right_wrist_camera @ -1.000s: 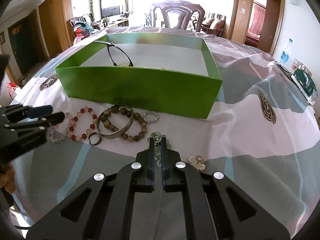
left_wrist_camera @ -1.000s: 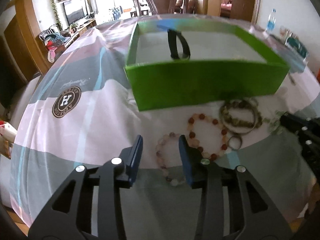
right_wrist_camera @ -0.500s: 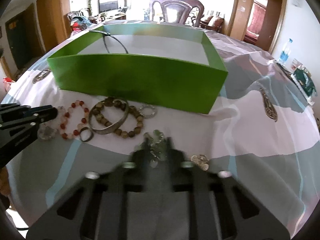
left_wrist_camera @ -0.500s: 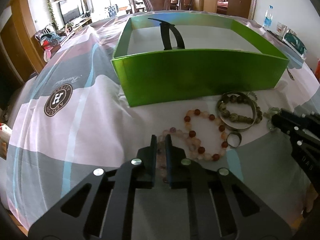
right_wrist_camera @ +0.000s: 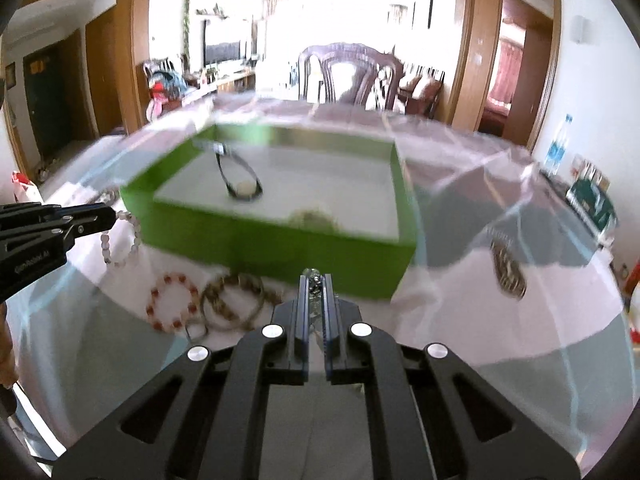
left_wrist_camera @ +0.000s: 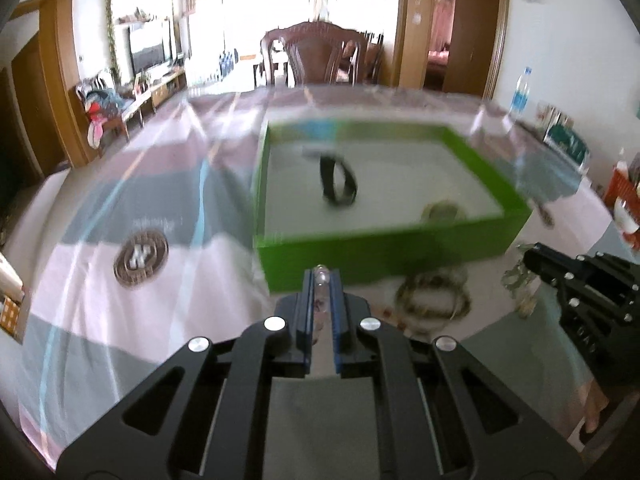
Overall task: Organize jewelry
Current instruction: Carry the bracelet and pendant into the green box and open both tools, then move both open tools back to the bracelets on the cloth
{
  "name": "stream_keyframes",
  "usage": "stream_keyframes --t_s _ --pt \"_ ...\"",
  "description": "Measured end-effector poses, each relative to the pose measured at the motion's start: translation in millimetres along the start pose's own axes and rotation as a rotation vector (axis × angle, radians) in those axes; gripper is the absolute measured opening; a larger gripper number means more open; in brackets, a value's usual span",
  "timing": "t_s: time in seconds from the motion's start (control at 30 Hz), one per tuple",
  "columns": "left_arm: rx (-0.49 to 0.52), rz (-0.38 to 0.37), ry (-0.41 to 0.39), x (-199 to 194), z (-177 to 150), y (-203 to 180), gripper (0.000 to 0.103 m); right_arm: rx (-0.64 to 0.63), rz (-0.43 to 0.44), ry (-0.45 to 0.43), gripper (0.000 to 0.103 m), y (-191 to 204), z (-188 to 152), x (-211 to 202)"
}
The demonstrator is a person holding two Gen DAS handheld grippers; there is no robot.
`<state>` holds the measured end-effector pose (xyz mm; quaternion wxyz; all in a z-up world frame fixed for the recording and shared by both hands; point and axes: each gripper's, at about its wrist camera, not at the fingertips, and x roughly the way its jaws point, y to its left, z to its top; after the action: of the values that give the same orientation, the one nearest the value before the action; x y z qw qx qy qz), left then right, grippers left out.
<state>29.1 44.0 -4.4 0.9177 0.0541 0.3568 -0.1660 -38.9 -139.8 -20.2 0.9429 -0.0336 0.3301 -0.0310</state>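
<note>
Both grippers have gone up off the table since the last look, and each one took something along. Left gripper [left_wrist_camera: 320, 280] is pinched shut on the pale bead bracelet [right_wrist_camera: 120, 236], which hangs in a loop under its tips. Right gripper [right_wrist_camera: 316, 280] is squeezed tight on a small silver chain [left_wrist_camera: 518, 284]. Green box [left_wrist_camera: 380, 248] sits straight ahead of both and a bit lower, with its near wall in the way. My guess is each hand must carry its piece forward over that wall.
</note>
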Motion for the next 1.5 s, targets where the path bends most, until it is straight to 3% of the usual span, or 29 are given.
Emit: stream_keyframes --t_s 0.17,0.37,0.67,0.7,0.73,0.8,0.83,0.87,0.97,1.07,1.17,1.27,1.5 --pt "-0.037 -0.043 -0.063 -11 26 -4 0.008 -0.003 -0.024 -0.081 0.006 -1 25 -7" --pt "-0.103 -0.027 -0.076 21 59 -3 0.008 0.026 -0.044 -0.131 0.006 -4 53 13" --pt "-0.205 0.003 0.032 95 66 17 0.008 0.058 -0.028 -0.064 0.006 -1 62 69" --pt "-0.202 0.005 0.037 96 64 17 0.013 0.061 -0.019 -0.043 0.006 -1 61 75" --pt "-0.193 0.012 0.04 95 63 15 0.027 0.063 -0.016 -0.027 0.007 -2 59 77" --pt "-0.17 0.023 0.029 88 61 9 0.057 0.072 -0.014 -0.011 0.021 -4 57 76" --pt "-0.15 0.033 0.015 83 60 7 0.062 0.077 -0.009 -0.015 0.037 -5 56 72" --pt "-0.127 0.042 0.006 76 58 4 0.062 0.081 -0.004 -0.025 0.045 -6 55 65" --pt "-0.047 0.058 -0.013 49 40 -5 0.066 0.071 0.012 -0.067 0.046 -7 41 33" --pt "0.013 0.062 -0.002 31 14 -10 0.068 0.037 0.041 -0.044 0.045 -5 18 14" --pt "0.018 0.069 0.054 34 -8 -8 0.068 0.019 0.056 0.055 0.037 -1 1 25" --pt "0.0 0.07 0.106 50 -19 -5 0.068 0.046 0.054 0.164 0.034 1 -11 54" --pt "-0.021 0.059 0.151 68 -30 -3 0.068 0.036 0.073 0.2 0.034 14 -15 70"
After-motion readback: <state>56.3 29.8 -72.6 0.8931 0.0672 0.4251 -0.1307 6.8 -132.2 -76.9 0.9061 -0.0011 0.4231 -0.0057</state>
